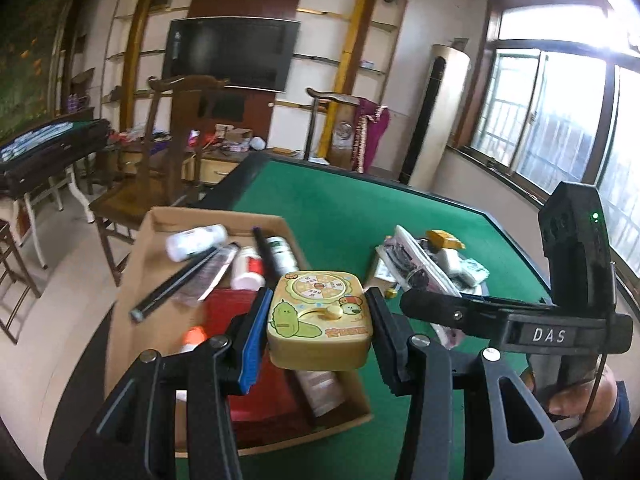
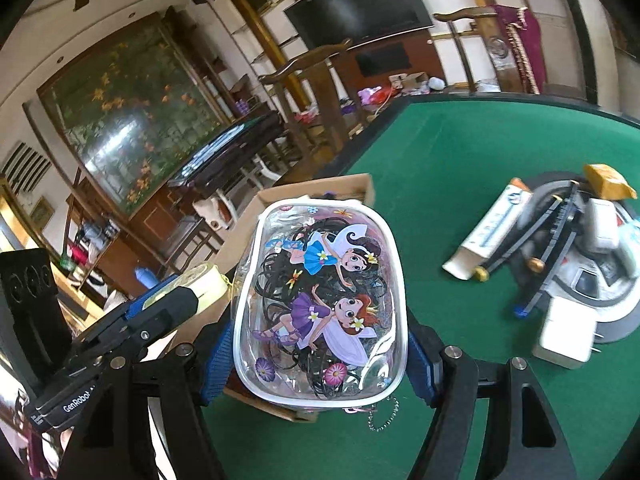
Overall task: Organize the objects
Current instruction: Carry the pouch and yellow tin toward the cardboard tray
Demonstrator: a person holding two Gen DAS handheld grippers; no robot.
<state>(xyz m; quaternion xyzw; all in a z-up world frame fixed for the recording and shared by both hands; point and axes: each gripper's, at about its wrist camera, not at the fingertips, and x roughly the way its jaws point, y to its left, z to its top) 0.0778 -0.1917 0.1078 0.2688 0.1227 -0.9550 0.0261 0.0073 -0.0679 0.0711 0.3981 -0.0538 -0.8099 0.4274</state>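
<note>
I'm carrying the yellow cartoon tin [image 1: 319,320] pinched in my left gripper [image 1: 316,322] and the fairy pouch [image 2: 320,300] clamped wide in my right gripper [image 2: 320,344], both for the cardboard box [image 1: 132,280]

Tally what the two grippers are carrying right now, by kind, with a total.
Yellow cartoon tin, in the left gripper: 1
Clear fairy-print pouch, in the right gripper: 1
Total: 2

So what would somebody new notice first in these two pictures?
Probably the yellow cartoon box clamped in the left claw above the open cardboard box of odds and ends. Next, the clear fairy-print pouch held in the right claw over the green table, with a small pile of clutter to its right.
</note>
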